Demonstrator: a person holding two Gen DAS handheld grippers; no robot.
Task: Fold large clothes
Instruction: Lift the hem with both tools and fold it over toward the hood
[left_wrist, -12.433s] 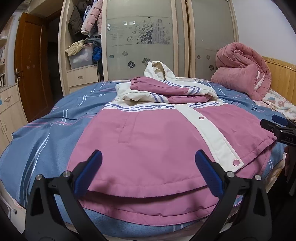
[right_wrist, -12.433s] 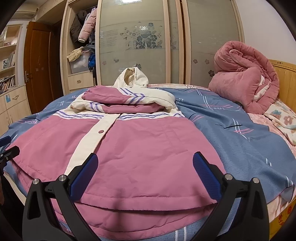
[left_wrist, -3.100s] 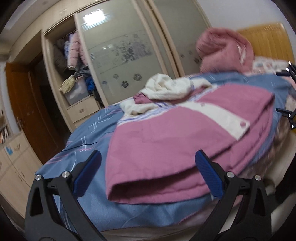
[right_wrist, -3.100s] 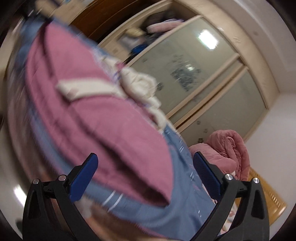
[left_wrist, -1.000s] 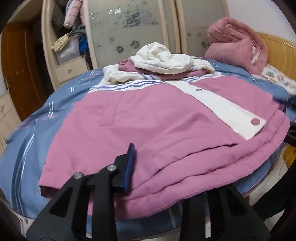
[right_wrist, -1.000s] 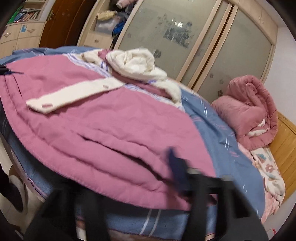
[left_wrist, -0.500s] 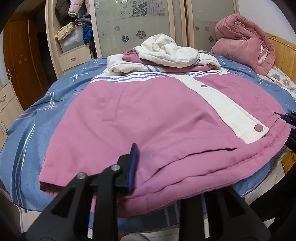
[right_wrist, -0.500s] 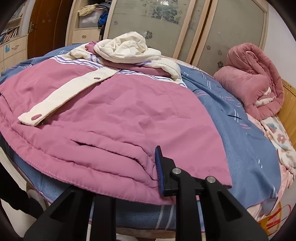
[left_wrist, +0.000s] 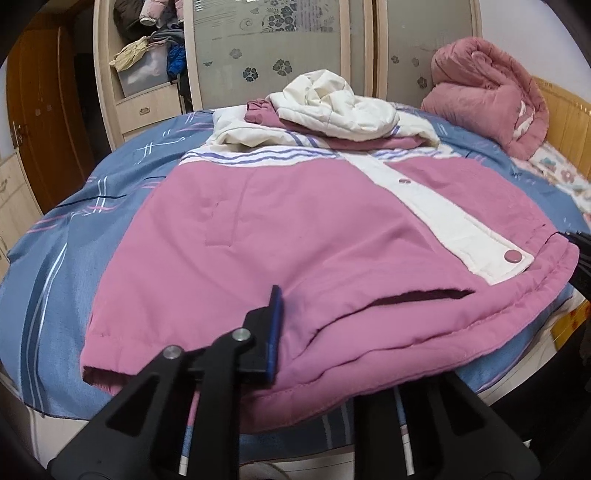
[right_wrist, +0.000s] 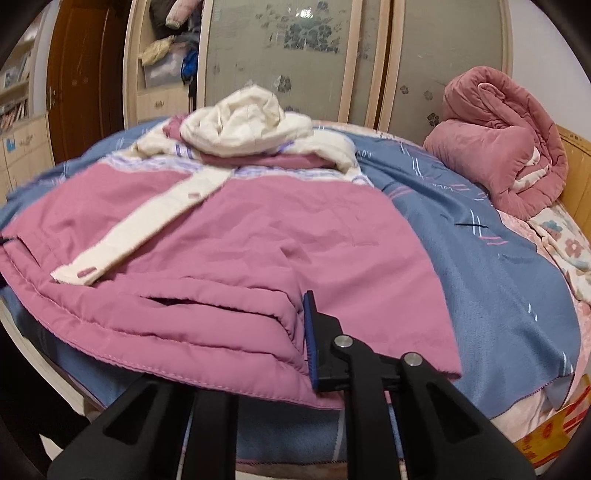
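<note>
Black plastic, our two grippers both point down at a slant over the near edge of the bed (left_wrist: 66, 236). Our left gripper (left_wrist: 291, 332) has just been closing, and its jaws are now nearly together, pinching the near hem of the jacket (left_wrist: 295, 229) toward its left corner; only one blue pad shows, the other finger being under the cloth. Our right gripper (right_wrist: 301, 332) has likewise just been closing and now clamps the hem near the jacket's (right_wrist: 240, 236) right corner, again with one pad in sight.

We see one jacket, pink and padded, lying flat on the blue bedspread with its hem toward us. A cream placket with pink snaps runs up its front, purple stripes cross the chest, and its sleeves and cream hood (left_wrist: 332, 99) are folded in on the upper part. The hem bunches in thick layers at both grips.

One rolled pink quilt (left_wrist: 487, 92) sits by the wooden headboard, well apart from the jacket. Behind stands a wardrobe (left_wrist: 306, 48) with what look like two frosted sliding doors.
</note>
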